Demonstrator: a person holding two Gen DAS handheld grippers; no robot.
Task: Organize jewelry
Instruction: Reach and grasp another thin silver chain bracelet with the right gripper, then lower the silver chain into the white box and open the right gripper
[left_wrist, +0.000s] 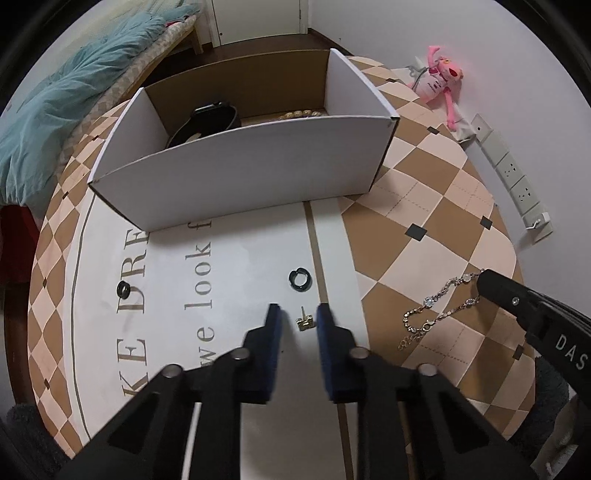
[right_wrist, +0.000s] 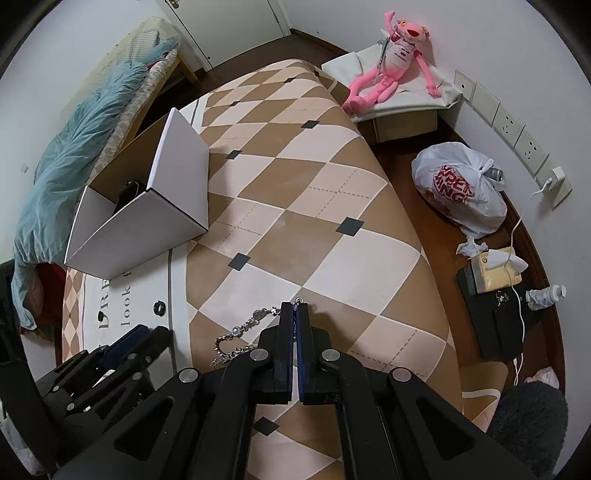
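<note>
Checkered rug (left_wrist: 424, 206) underlies everything — at twelve o'clock a white box (left_wrist: 240, 173) holds a black watch (left_wrist: 207, 118) and beads (left_wrist: 299, 113). Left gripper (left_wrist: 297, 314) stands open astride a gold earring (left_wrist: 306, 322), untouched; black rings (left_wrist: 300, 278) lie beyond. At three o'clock, right gripper (right_wrist: 294, 308) pinches the silver bracelet (left_wrist: 432, 314).

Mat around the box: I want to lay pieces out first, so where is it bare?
Bare: the checkered mat right of the white box, beyond the bracelet. Crowded: the lettered strip before the box, with two black rings and a gold earring.
</note>
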